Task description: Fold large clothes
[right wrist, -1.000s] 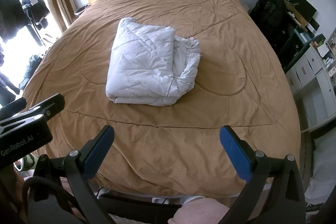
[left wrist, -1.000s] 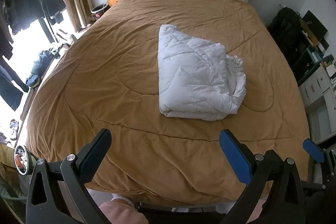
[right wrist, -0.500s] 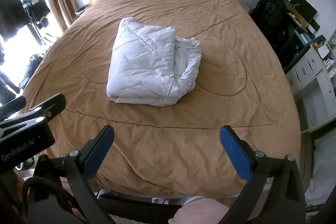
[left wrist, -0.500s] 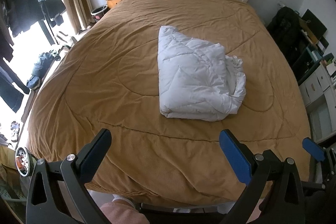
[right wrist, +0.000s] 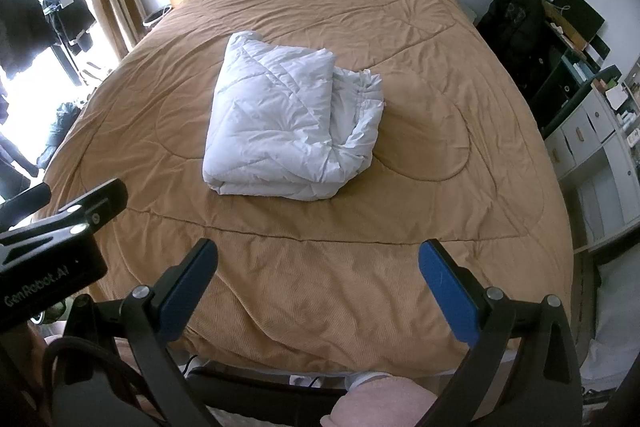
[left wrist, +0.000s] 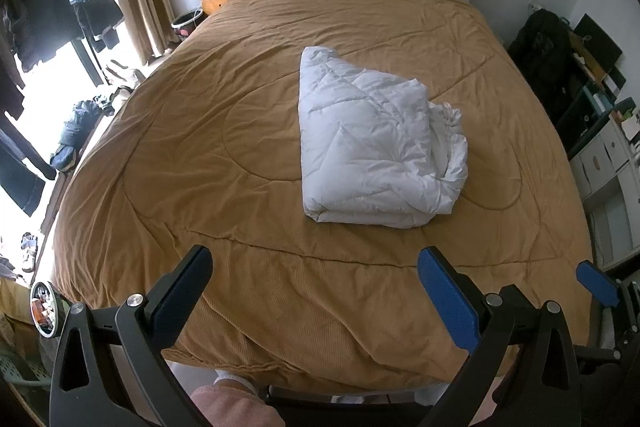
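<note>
White quilt [left wrist: 376, 147] seen folded on bed [left wrist: 200, 155], 12 o'clock; left gripper [left wrist: 316, 287] and right gripper [right wrist: 320, 275] held released, nothing grasped.

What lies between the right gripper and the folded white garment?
Only the brown bedspread: in the right wrist view, nothing else lies between the open right gripper and the white garment.

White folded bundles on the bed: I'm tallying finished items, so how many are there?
1. A single white quilted padded bundle lies folded near the middle of the tan quilted bedspread, apart from both grippers. Nothing seems hidden.
</note>
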Demonstrator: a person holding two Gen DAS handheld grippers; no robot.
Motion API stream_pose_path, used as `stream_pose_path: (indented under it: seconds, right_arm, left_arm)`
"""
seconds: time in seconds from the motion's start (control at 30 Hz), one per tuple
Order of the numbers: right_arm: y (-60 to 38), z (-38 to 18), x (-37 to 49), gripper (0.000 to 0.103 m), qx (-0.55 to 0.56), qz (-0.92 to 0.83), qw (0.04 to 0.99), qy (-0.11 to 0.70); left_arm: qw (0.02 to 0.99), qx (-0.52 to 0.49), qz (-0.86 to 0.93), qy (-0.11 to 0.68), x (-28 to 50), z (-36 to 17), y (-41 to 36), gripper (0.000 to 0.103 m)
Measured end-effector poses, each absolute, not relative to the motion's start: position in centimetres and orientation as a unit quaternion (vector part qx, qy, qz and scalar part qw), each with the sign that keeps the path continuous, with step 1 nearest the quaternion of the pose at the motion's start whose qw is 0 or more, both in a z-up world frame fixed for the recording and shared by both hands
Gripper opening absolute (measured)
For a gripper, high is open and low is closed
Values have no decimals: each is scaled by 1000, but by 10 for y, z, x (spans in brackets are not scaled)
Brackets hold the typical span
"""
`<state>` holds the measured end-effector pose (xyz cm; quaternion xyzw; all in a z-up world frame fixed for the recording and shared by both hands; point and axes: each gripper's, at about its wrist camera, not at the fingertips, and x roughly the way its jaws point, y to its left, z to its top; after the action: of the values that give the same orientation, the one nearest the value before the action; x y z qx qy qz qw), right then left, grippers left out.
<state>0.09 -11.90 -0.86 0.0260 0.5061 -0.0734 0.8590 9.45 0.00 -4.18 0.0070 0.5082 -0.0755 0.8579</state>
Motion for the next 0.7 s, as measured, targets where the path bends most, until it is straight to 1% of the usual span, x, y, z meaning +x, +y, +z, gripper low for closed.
stream_pose_path:
  seconds: [0.7]
  right_arm:
    - [-119,-12,-2,100,21,-77,861,503]
  left_arm:
    - [873,26,-87,479,90,-33,-4,102]
